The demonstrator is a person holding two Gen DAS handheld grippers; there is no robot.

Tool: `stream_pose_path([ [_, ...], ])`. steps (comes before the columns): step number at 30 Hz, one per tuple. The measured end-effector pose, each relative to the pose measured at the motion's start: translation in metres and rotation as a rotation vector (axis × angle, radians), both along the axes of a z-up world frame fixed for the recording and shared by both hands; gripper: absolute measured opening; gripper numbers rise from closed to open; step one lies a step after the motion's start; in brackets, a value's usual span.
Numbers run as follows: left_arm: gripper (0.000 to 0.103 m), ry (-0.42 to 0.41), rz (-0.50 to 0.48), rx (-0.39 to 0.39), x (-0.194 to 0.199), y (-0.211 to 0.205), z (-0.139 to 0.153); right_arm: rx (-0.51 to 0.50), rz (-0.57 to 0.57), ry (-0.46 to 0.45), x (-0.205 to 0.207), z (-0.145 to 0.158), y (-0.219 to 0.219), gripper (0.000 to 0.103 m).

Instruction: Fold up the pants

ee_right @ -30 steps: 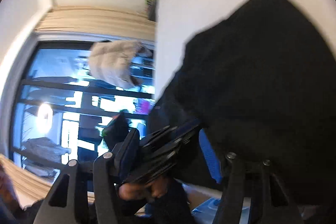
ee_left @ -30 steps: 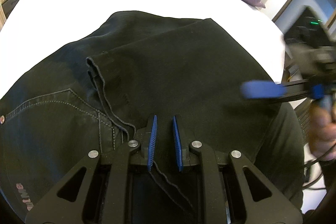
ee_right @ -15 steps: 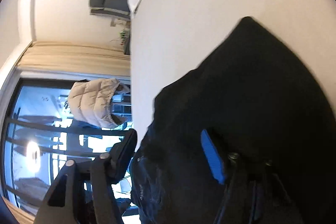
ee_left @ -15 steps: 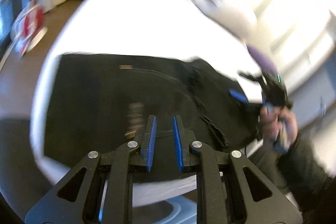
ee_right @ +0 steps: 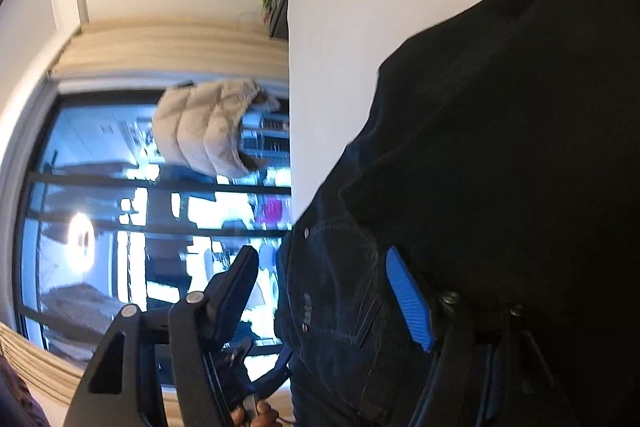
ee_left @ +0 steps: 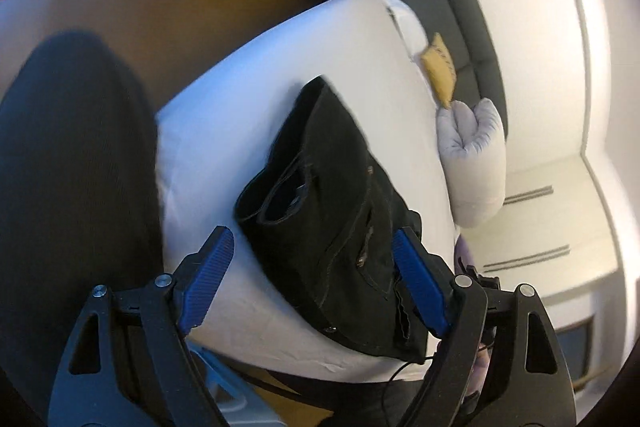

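The black pants lie folded into a compact stack near the corner of the white bed. My left gripper is open and empty, pulled back off the bed, with the pants seen between its blue pads. In the right wrist view the pants fill the right side, close up. My right gripper is open, its blue pad next to the dark cloth near a pocket seam; I cannot tell if it touches. The view is rolled sideways.
A grey rolled duvet and a yellow cushion sit at the bed's far side by a dark sofa. A dark rounded shape fills the left. A large window and a beige puffer jacket show behind.
My left gripper has opened wide, let go of the pants and swung back and away from the bed. The right gripper has stayed open beside the pants with a small shift of view.
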State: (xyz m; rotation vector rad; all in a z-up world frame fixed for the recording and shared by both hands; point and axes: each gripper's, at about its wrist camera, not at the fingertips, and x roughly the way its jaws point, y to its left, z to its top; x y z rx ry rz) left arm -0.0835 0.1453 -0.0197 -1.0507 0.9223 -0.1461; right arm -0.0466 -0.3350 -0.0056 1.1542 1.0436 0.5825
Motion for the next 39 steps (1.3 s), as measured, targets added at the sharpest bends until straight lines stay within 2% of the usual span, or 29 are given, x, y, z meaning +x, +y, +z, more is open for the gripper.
stream_pose_path([
  [7,0.081,0.053,0.038,-0.073,0.0,0.002,-0.03,-0.031,0.155,0.059,0.02,-0.01,0.012,0.071],
  [9,0.081,0.06,0.037,-0.08,0.001,-0.001,-0.037,-0.063,0.2,0.089,0.025,-0.018,0.017,0.078],
  [10,0.081,0.066,0.037,-0.084,0.004,-0.011,-0.042,-0.106,0.216,0.118,0.028,-0.024,0.019,0.077],
  [16,0.08,0.058,0.053,-0.102,0.016,-0.018,-0.044,-0.14,0.239,0.126,0.033,-0.028,0.021,0.077],
  [20,0.08,0.054,0.037,-0.084,0.017,-0.02,-0.041,-0.183,0.254,0.114,0.033,-0.022,0.029,0.077],
  [23,0.08,0.049,0.037,-0.086,0.019,-0.021,-0.042,-0.202,0.249,0.112,0.032,-0.015,0.03,0.083],
  [25,0.075,0.035,0.038,-0.082,0.022,-0.023,-0.044,-0.185,0.253,0.096,0.033,-0.012,0.034,0.084],
  [26,0.069,0.03,0.036,-0.079,0.025,-0.024,-0.046,-0.184,0.256,0.095,0.034,-0.014,0.035,0.085],
  [32,0.048,0.029,0.061,-0.12,0.025,-0.024,-0.055,-0.123,0.232,0.095,0.034,-0.024,0.027,0.083],
  [35,0.032,0.05,0.103,-0.199,0.022,-0.017,-0.068,-0.134,0.235,0.093,0.034,-0.023,0.029,0.083],
  [39,0.026,0.049,0.116,-0.227,0.02,-0.015,-0.07,-0.145,0.234,0.096,0.033,-0.023,0.028,0.084],
])
